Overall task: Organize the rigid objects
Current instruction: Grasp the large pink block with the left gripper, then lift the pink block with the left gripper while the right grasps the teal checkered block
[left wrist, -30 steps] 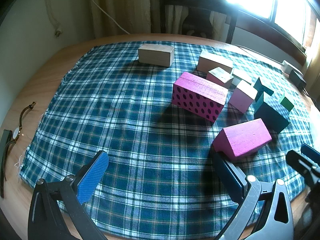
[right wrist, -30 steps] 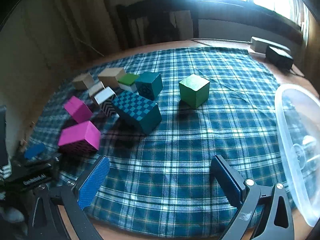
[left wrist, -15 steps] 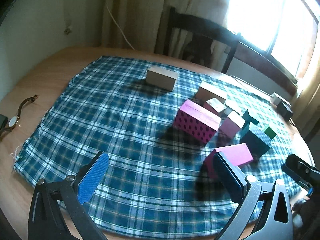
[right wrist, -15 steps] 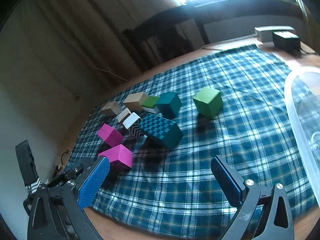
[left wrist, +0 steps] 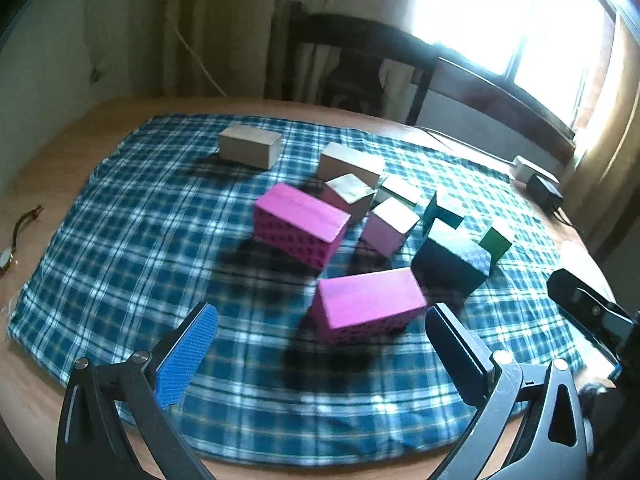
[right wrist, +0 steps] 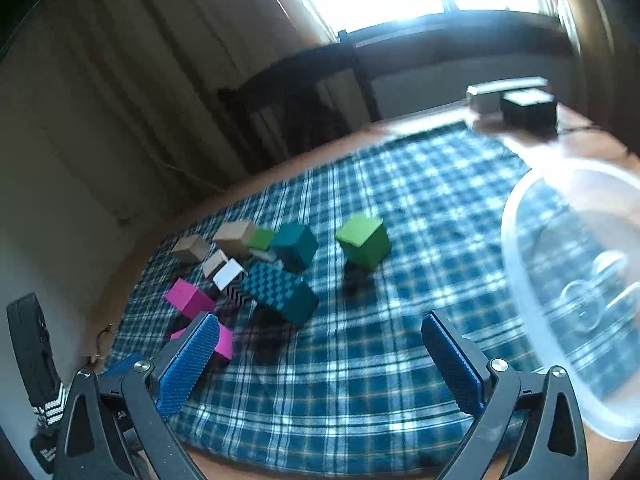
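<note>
1. Watch [left wrist: 9, 248] lies on the bare counter [left wrist: 60, 160] at the far left of the left wrist view, off the plaid cloth [left wrist: 140, 240]; it is judged to be no part of the sorting and is best left alone.
2. Left gripper [left wrist: 320, 344] is held above the near cloth edge, its blue pads spread wide apart and nothing between them.
3. Wooden block [left wrist: 249, 146] stands alone toward the far side of the cloth, apart from the cluster.
4. Pink blocks come next: a spotted pink block [left wrist: 300, 226] mid-cloth and a nearer pink block [left wrist: 368, 304] just ahead of the left gripper. The nearer one is judged the likely next pick; its long sides should be squared to the pads before closing, since it sits askew.
5. Teal block [left wrist: 452, 264] sits just beside the nearer pink one, so a pad lowered on that side could nudge it.
6. Right gripper [right wrist: 320, 356] is likewise held spread and empty, low over the cloth.
7. Green cube [right wrist: 364, 240] stands apart from the cluster, right of centre in the right wrist view.
8. Clear tub [right wrist: 532, 280] waits at the far right, judged the destination for blocks.
</note>
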A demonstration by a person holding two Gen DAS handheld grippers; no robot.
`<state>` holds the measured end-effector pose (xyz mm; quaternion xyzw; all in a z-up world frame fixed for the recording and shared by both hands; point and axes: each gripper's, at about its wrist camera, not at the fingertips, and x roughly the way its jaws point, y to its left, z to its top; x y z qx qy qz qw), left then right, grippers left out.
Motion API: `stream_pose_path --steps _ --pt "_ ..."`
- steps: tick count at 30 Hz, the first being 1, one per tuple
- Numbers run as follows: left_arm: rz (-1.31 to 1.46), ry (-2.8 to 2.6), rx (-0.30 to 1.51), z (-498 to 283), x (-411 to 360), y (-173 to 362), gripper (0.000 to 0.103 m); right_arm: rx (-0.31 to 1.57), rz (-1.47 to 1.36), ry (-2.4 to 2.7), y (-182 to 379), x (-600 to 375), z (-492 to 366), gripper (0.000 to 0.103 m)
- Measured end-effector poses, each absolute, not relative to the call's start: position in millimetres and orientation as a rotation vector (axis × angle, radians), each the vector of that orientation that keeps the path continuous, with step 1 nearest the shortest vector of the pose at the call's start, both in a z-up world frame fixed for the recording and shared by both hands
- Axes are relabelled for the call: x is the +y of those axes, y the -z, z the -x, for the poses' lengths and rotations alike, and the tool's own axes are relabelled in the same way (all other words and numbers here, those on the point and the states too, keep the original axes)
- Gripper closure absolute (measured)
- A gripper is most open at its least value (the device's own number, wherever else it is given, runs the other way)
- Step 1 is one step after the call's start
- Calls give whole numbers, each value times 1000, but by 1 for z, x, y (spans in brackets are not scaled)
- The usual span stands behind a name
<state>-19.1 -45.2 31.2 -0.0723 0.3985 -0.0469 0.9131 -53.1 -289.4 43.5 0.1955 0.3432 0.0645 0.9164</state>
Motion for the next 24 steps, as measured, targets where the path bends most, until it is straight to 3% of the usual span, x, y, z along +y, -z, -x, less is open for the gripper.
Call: stream_pose_path --steps 14,18,20,22,24 --pt "16 71 879 -6 -84 -22 0 663 -351 -81 -50 -279 53 0" --pt "-5 59 908 -11 -82 -12 18 662 -347 -77 -50 -279 53 0" --pt "1 64 913 -12 -80 -9 22 667 -343 -79 -49 -279 53 0" --pt "-3 70 903 -11 -79 -10 36 672 -338 -78 -48 -278 52 1" --pt "-7 70 895 -9 -78 -10 37 677 -333 -75 -46 -277 51 1"
